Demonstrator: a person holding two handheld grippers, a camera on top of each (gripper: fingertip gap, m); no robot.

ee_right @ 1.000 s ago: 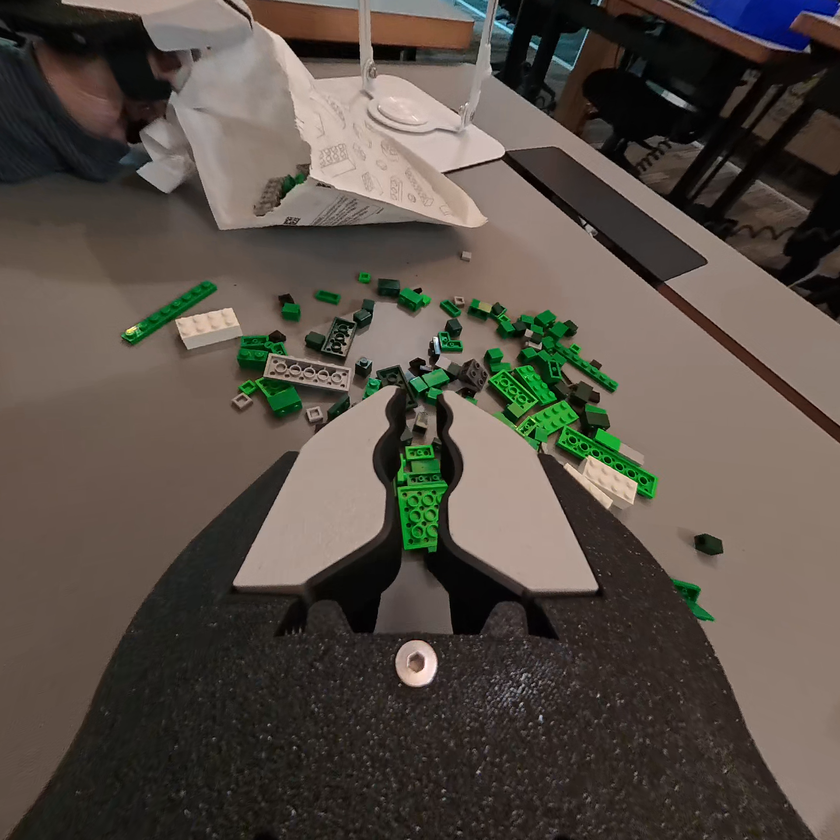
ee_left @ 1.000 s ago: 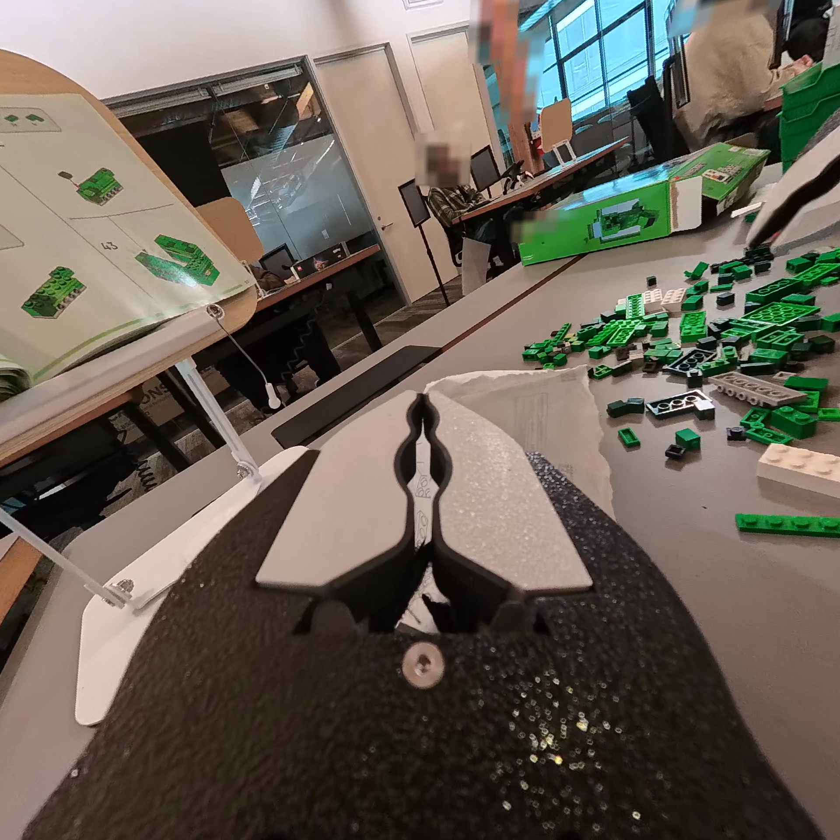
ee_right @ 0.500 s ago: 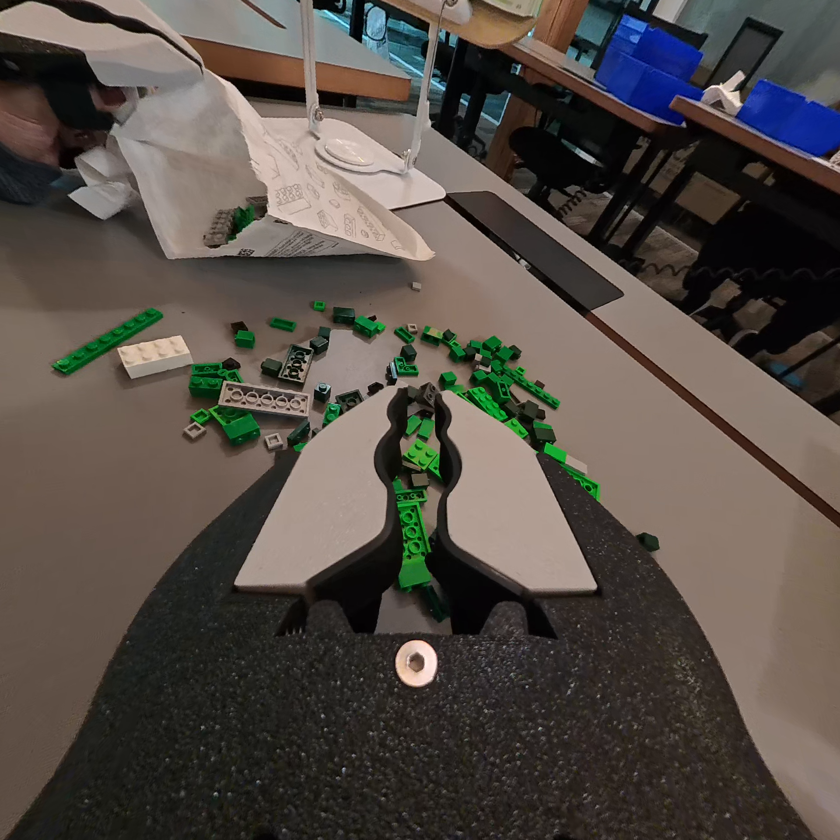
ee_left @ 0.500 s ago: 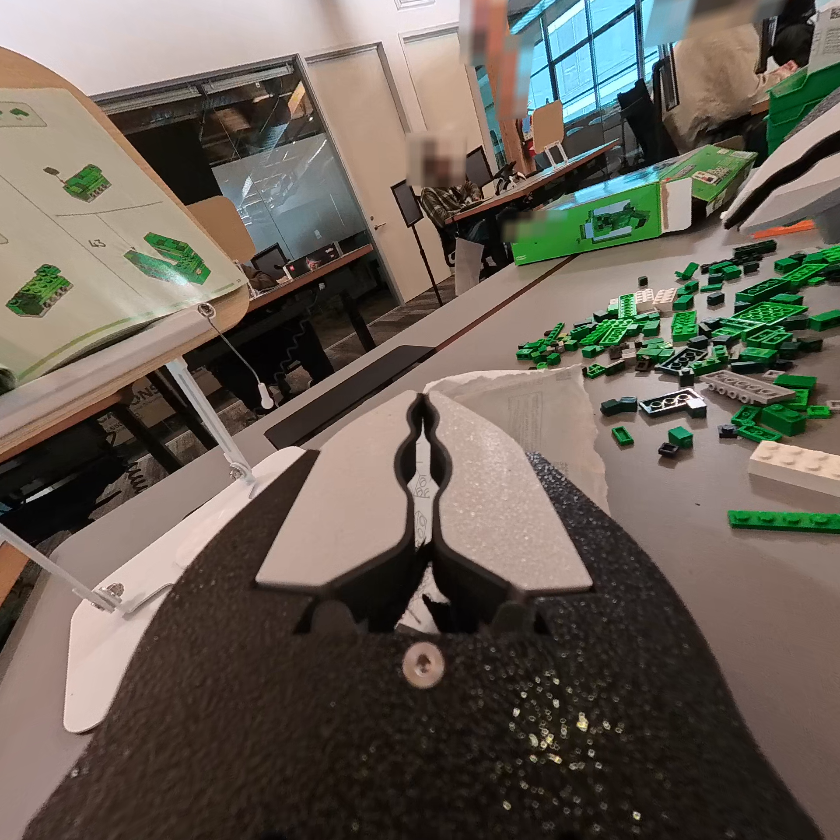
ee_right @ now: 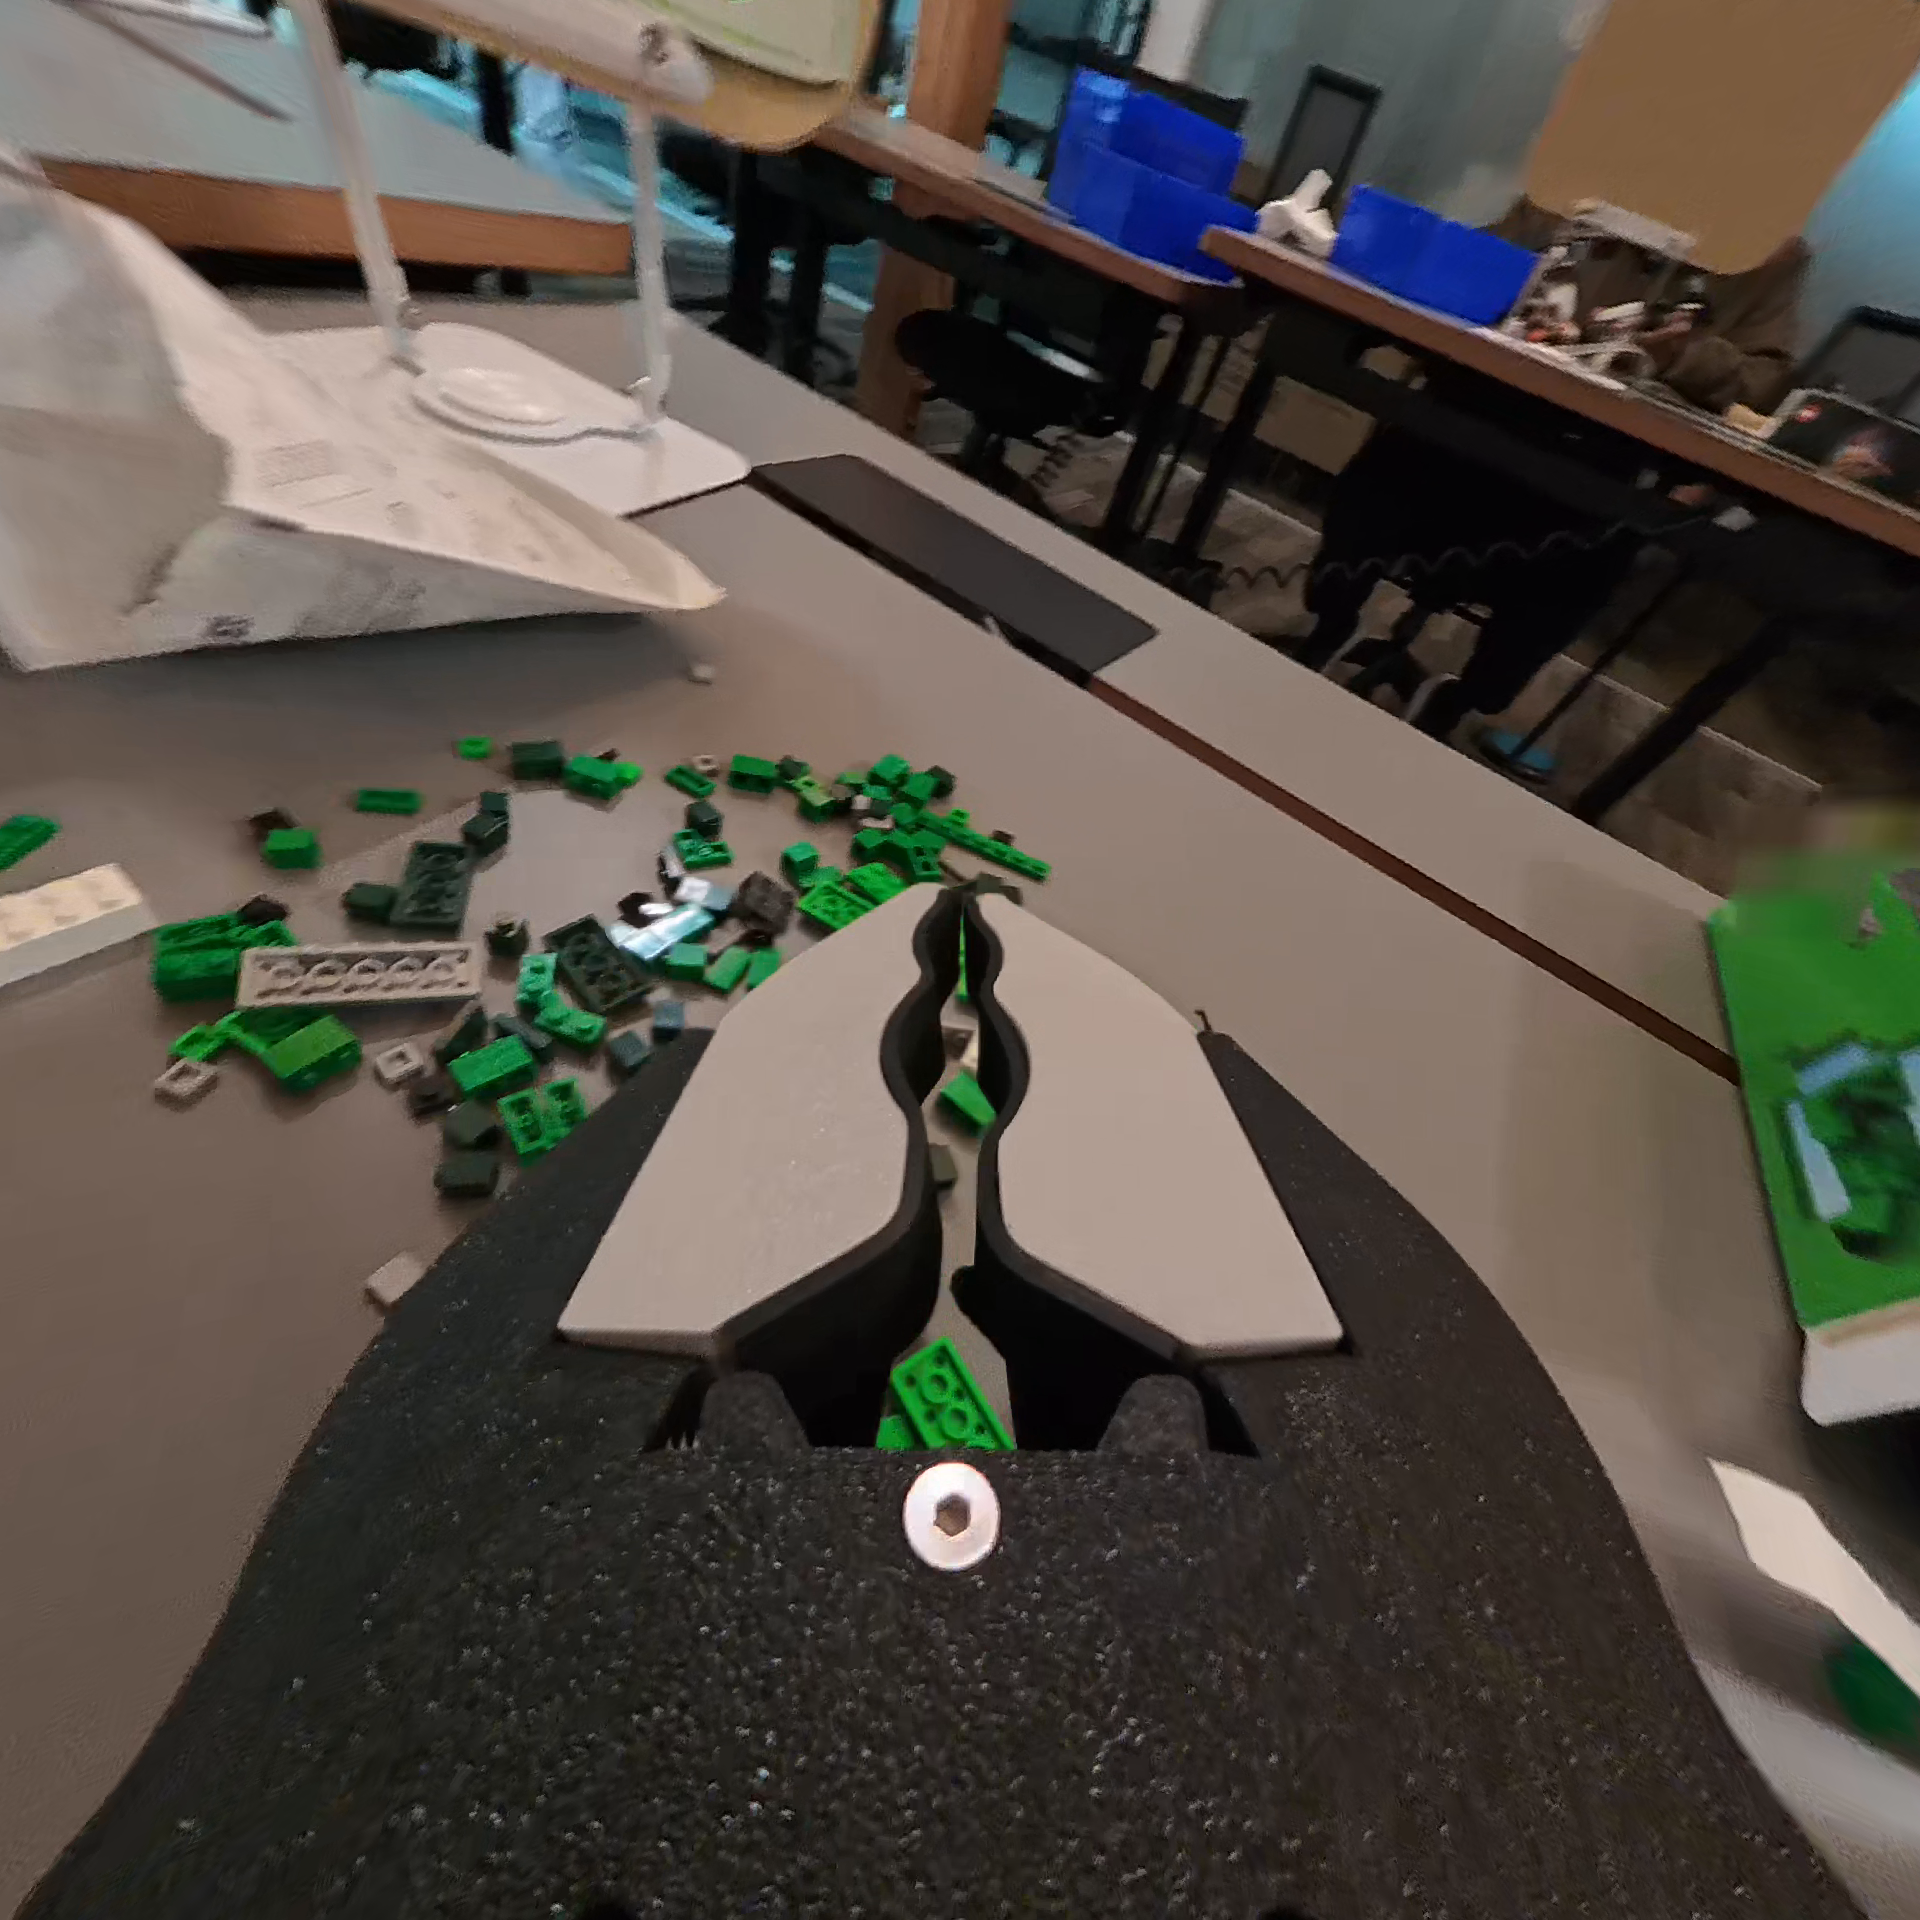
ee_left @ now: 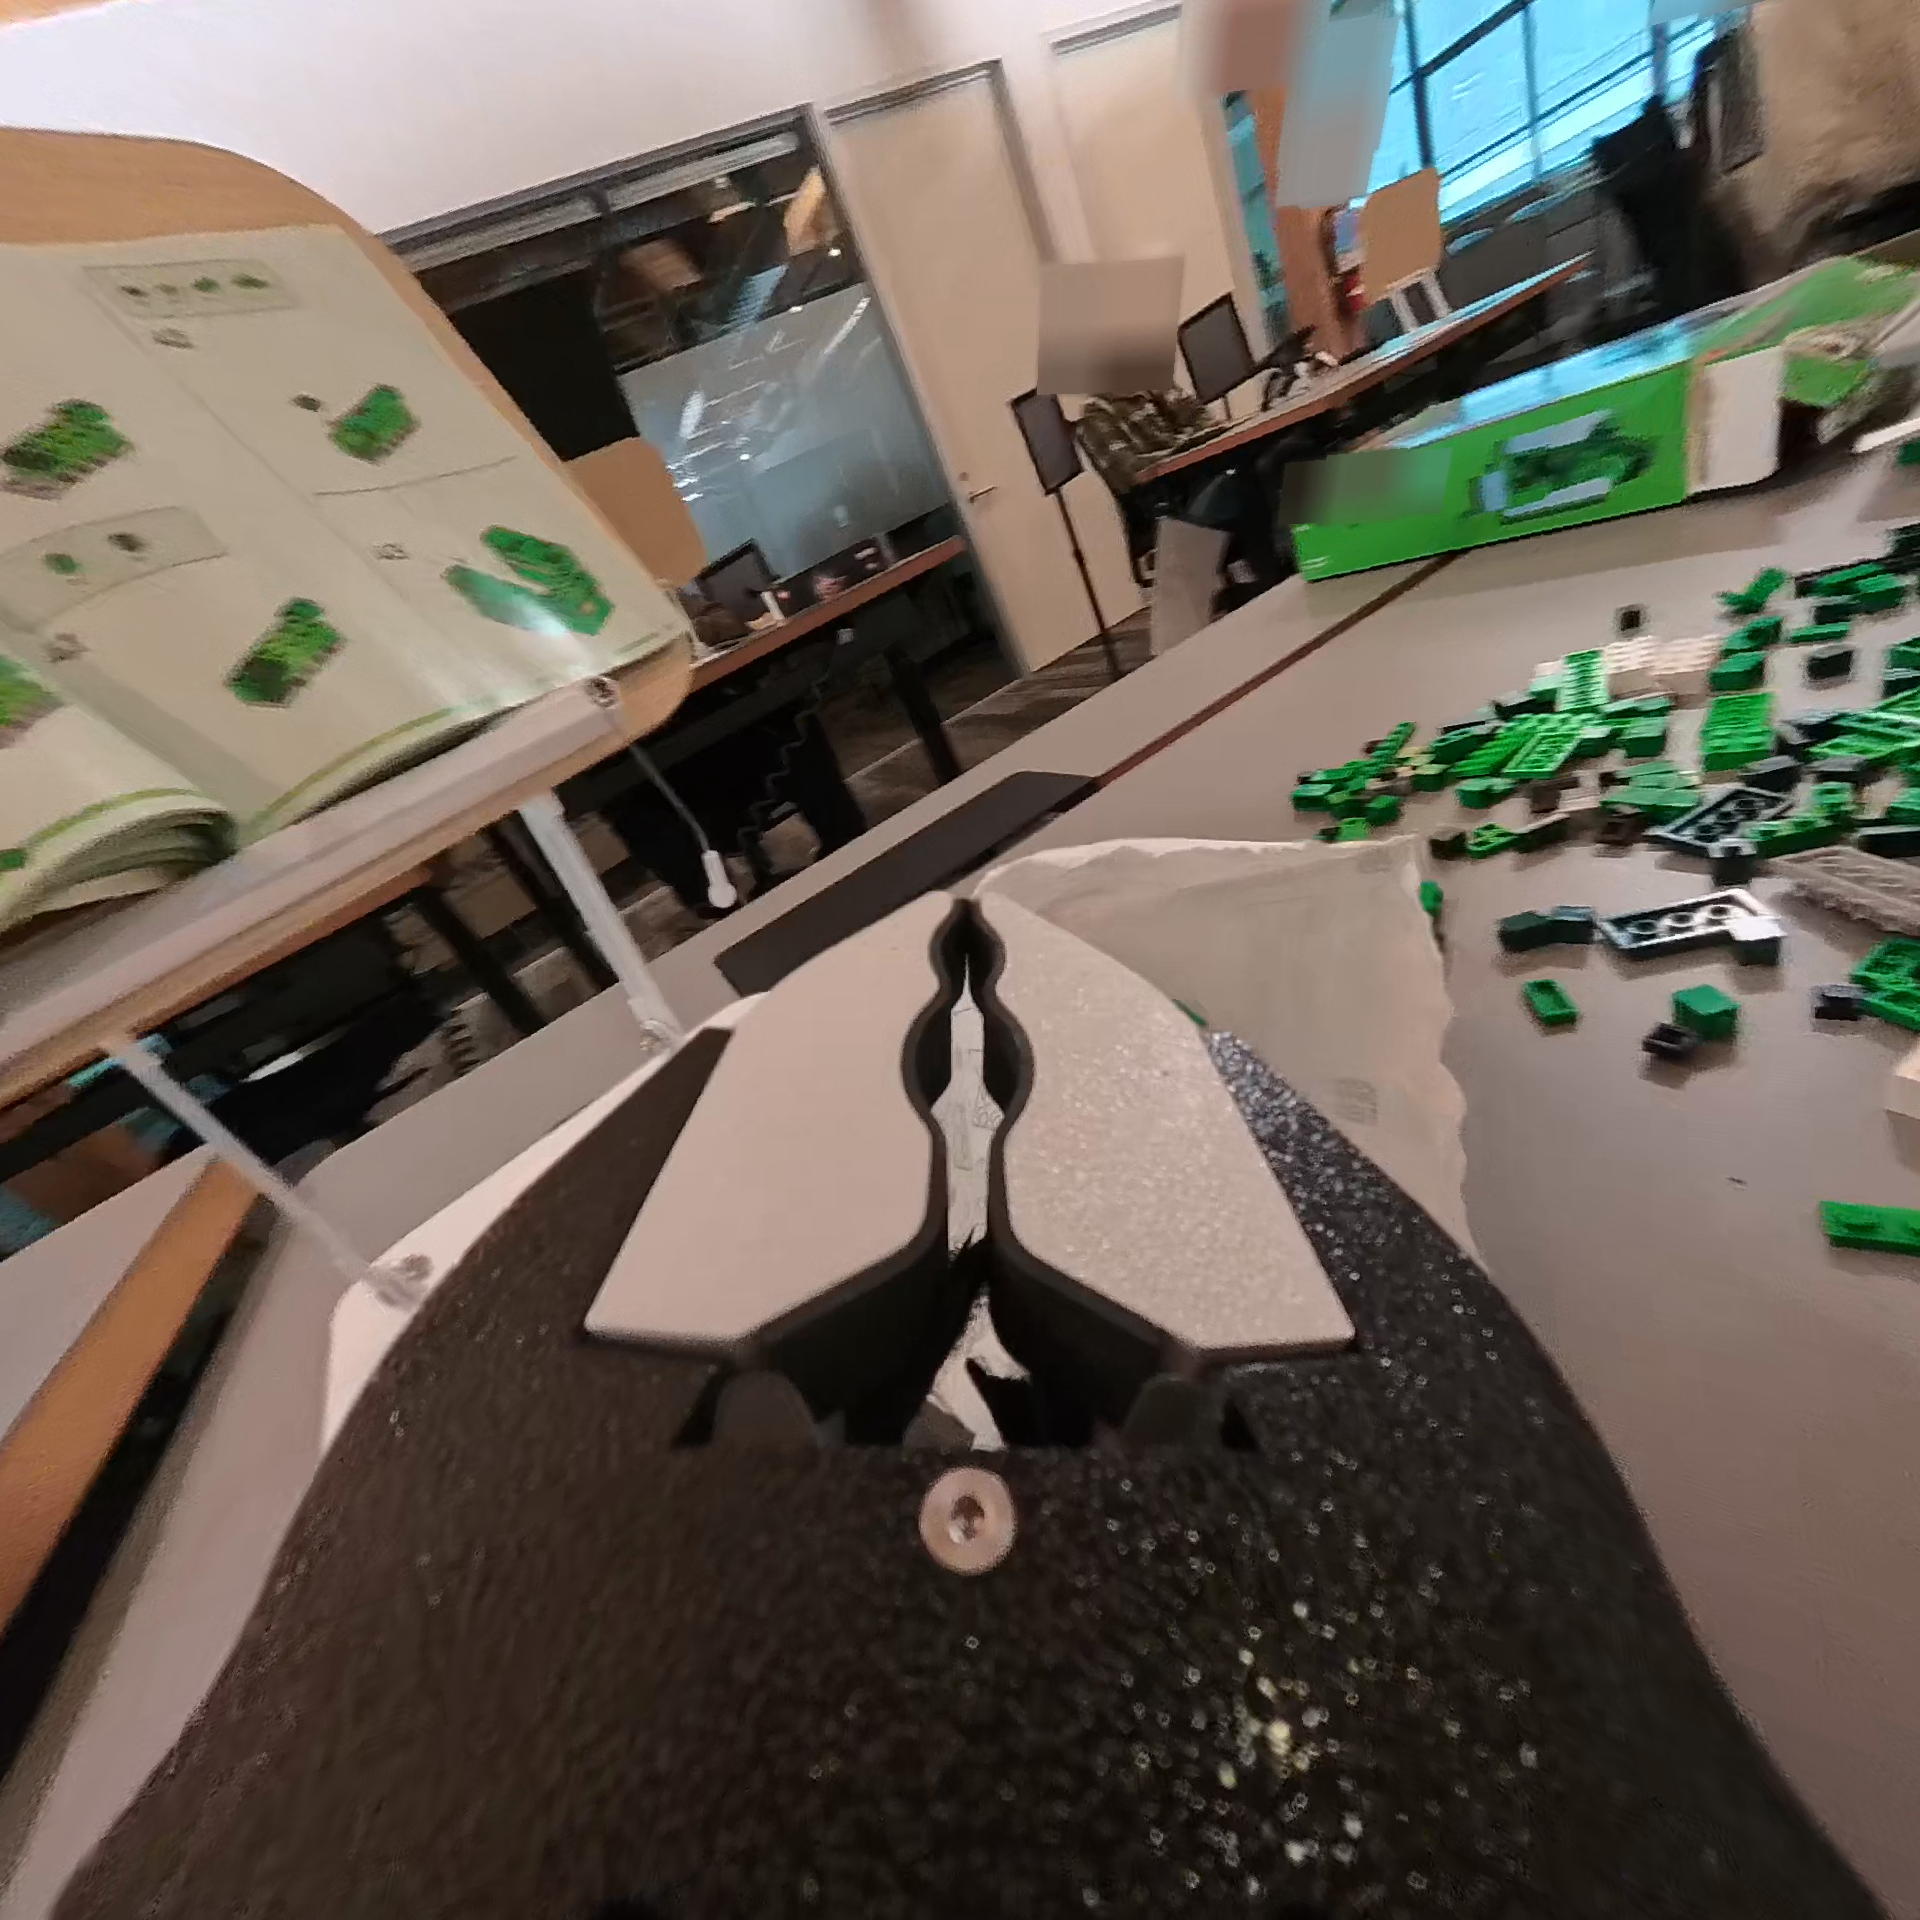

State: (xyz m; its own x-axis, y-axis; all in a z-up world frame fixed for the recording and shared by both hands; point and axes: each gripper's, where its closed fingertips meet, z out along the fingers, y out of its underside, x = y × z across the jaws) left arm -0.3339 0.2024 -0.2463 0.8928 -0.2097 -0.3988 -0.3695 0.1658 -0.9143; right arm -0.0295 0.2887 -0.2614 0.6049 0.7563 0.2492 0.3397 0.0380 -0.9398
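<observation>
My left gripper point(ee_left: 966, 909) is shut on the edge of a white paper bag point(ee_left: 1299, 966), which hangs to its right over the grey table point(ee_left: 1558, 1351). The bag also shows at the far left in the right wrist view point(ee_right: 312, 520). My right gripper point(ee_right: 961, 904) hovers over the right edge of a pile of loose green, dark and grey bricks point(ee_right: 582, 935). Its fingers are together, with a small dark green piece point(ee_right: 989, 886) pinched at the tips. More bricks on the table show through the slot below, among them a green plate point(ee_right: 945, 1392).
An open instruction booklet point(ee_left: 260, 520) rests on a stand with a white base point(ee_right: 561, 416). A green box point(ee_left: 1507, 468) lies at the table's far side and shows at the right point(ee_right: 1829, 1091). A black panel point(ee_right: 956, 551) sits in the table. Desks and chairs stand beyond. There is about 30 centimeters between the tips of the two grippers. My right tips are roughly 11 centimeters from the green plate point(ee_right: 945, 1392).
My right gripper closed from a narrow opening over the pile, then rose and swung right. My left gripper kept its hold on the bag and shifted a little.
</observation>
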